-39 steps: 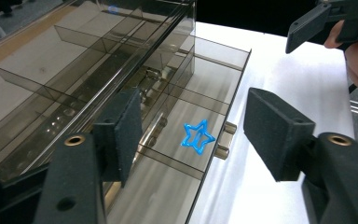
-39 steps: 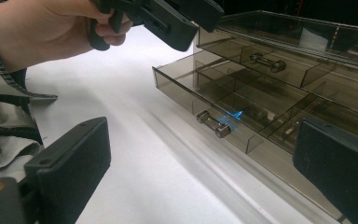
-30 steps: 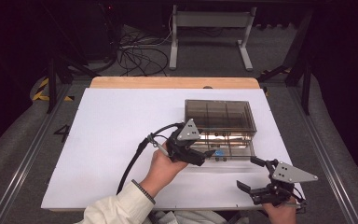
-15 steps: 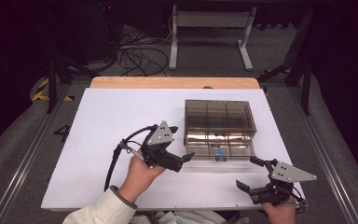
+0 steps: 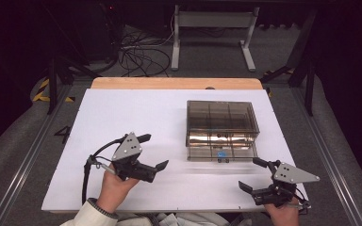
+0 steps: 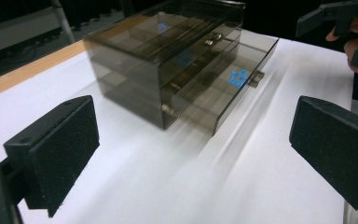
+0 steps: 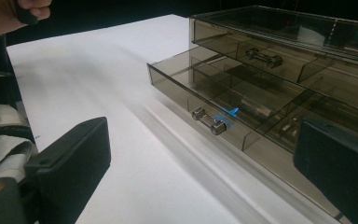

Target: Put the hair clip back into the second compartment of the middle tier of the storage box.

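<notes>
left tongs (image 5: 150,151) pulled back from the drawer box (image 5: 220,123), now well left of it over bare worktop (image 5: 122,113); jaws have just been opening and stand wide, nothing between them. right tongs (image 5: 252,174) unchanged at the near right corner, jaws apart, empty, just in front of the box. box sits right of centre on the worktop, smoky clear plastic. bottom drawer (image 7: 200,98) is pulled out part way toward the near edge, with a small blue piece (image 7: 228,113) inside near its metal handle (image 7: 208,120). upper drawer closed. left gripper view has the box ahead between the pads, blurred.
</notes>
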The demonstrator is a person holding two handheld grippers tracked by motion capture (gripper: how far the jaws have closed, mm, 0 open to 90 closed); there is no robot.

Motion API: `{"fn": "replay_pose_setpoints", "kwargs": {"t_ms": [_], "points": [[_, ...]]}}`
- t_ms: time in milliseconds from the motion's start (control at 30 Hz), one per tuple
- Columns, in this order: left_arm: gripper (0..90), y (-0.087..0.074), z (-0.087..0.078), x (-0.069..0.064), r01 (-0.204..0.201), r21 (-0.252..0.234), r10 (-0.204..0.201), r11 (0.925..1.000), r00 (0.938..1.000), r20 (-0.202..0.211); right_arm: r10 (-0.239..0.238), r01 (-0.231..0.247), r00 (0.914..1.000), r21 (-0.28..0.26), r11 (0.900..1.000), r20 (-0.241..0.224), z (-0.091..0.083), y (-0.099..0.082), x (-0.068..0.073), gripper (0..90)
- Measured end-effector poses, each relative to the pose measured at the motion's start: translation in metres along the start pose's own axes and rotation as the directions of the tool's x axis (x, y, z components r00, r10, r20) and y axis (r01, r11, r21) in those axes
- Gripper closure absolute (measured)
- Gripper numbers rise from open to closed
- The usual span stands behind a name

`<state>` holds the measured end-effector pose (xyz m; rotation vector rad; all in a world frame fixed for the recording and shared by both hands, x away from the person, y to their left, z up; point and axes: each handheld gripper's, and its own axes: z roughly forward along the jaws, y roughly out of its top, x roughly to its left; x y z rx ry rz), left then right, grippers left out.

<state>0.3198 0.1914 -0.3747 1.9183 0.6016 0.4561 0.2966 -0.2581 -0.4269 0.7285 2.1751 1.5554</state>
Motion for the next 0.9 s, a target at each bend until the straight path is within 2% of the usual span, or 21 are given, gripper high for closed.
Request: {"fn": "replay_pose_setpoints", "kwargs": {"t_ms": [267, 433, 500, 600, 700, 900], "points": [[2.1, -0.033, -0.031, 0.003, 0.034, -0.034, -0.037, 0.9988, 0.9966, -0.074, 0.001, -0.001, 1.0, 0.007, 1.0, 0.006, 0.001, -0.001, 0.0, 4.3], [2.1, -0.059, -0.05, 0.002, 0.013, -0.018, -0.015, 0.9997, 0.9922, -0.124, 0.004, -0.004, 0.9999, 0.007, 1.0, 0.014, 0.0, -0.002, -0.002, 4.3], [2.1, -0.072, -0.057, 0.003, 0.028, -0.024, -0.031, 0.9993, 0.9902, -0.136, 0.009, -0.009, 0.9998, 0.007, 0.9999, 0.016, 0.0, -0.003, -0.002, 4.3], [2.1, -0.088, -0.067, 0.007, 0.071, -0.025, -0.074, 0.9971, 0.987, -0.143, 0.013, -0.013, 0.9997, 0.008, 0.9999, 0.018, -0.001, -0.003, -0.002, 4.3], [2.1, -0.095, -0.076, 0.011, 0.105, -0.046, -0.111, 0.9934, 0.9831, -0.145, 0.013, -0.014, 0.9997, 0.012, 0.9998, 0.021, -0.001, -0.003, -0.002, 4.3], [2.0, -0.095, -0.077, 0.014, 0.083, -0.029, -0.086, 0.9961, 0.9841, -0.155, 0.016, -0.017, 0.9996, 0.014, 0.9998, 0.021, 0.0, -0.004, -0.003, 4.3]]}}
